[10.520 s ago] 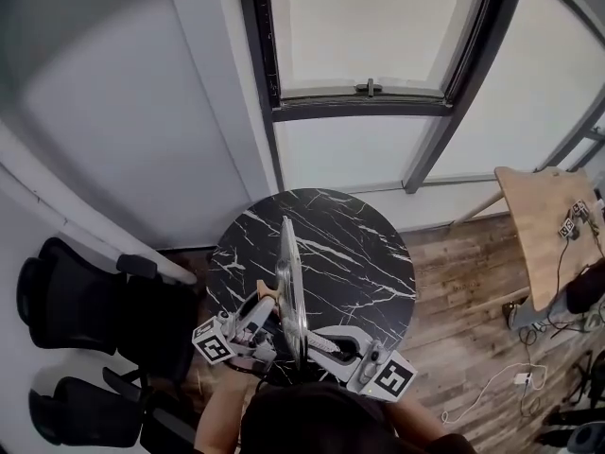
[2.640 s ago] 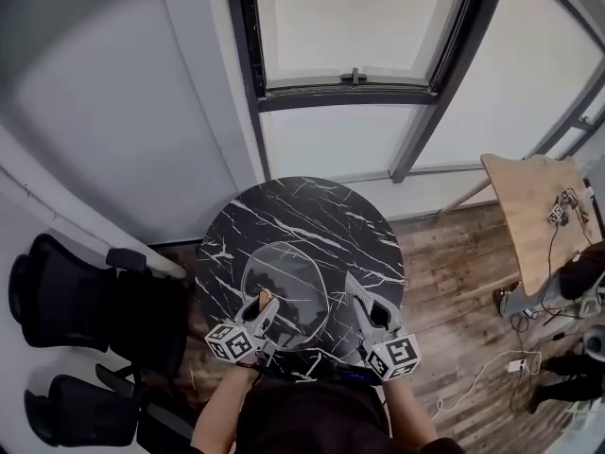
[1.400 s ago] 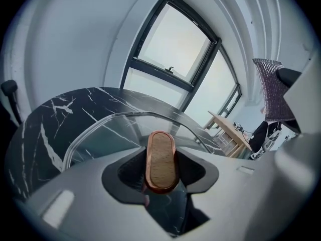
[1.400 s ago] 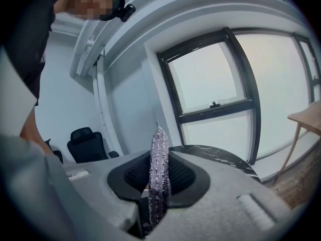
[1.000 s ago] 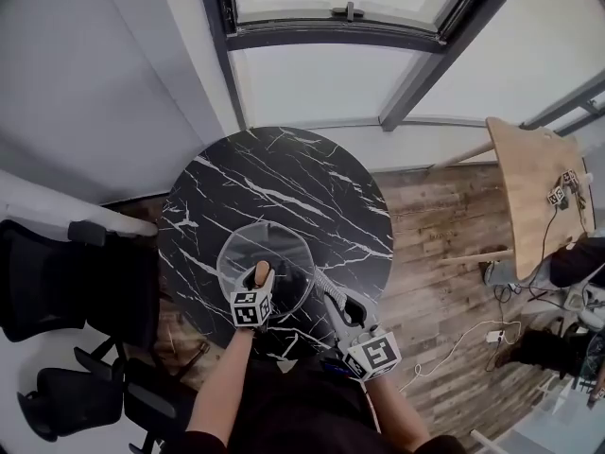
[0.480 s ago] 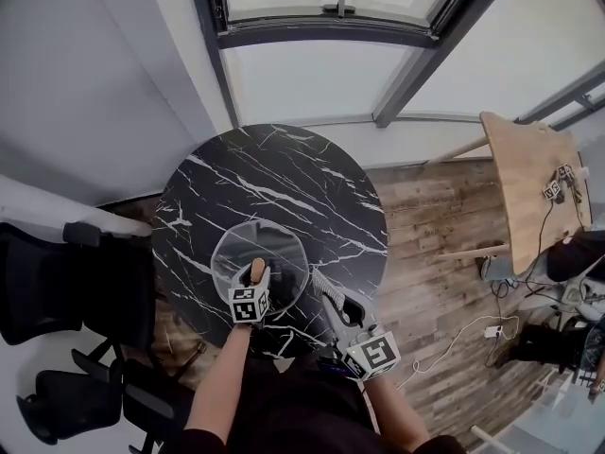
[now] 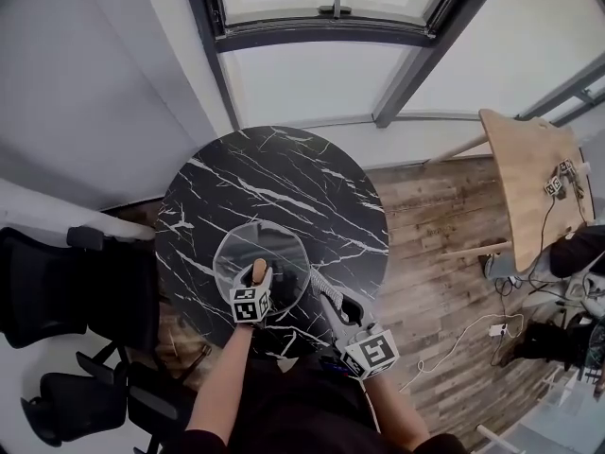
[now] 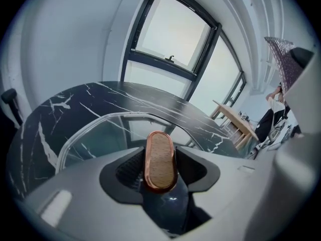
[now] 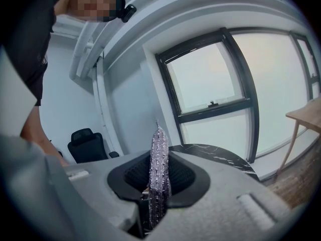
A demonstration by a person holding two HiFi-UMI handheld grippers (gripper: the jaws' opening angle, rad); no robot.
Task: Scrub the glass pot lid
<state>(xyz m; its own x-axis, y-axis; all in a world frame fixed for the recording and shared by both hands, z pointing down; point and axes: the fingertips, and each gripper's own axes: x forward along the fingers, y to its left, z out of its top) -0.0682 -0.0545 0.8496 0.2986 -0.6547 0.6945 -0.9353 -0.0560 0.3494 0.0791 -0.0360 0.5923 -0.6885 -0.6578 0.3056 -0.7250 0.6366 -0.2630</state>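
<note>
Glass pot lid [image 7: 236, 253]: round, clear, metal-rimmed, set knob side up on the near part of a round black marble table [image 7: 284, 178], with white-veined stone showing through the glass. Whether it lies quite flat or is tipped a little cannot be told

Knob [image 8: 159, 157]: oval, wood-toned face with a copper-coloured edge, at the lid's middle

Left gripper [image 7: 256, 280]: reaching down over the lid from the near edge of the table, its jaws clamped on the knob from both sides, marker cube toward the person

Right gripper [image 7: 317, 277]: slanting in from the right, its tip just beside the lid's right rim; contact with the rim cannot be made out. Its jaws are clenched on a scrubber

Scrubber [image 9: 159, 159]: thin, silvery, glittering metallic mesh, standing upright between the jaws and rising to a point above them

Forearm [image 7: 219, 376]: the person's bare left arm, running up to the left gripper

Surroundings: large dark-framed window [image 7: 321, 12] behind the table; white walls; wood plank floor [image 7: 435, 235] to the right; black office chair [image 7: 66, 282] on the left, close to the table; light wooden table [image 7: 534, 178] well apart at the far right, small items on it too small to name; a white cable [image 7: 454, 343] trailing on the floor
</note>
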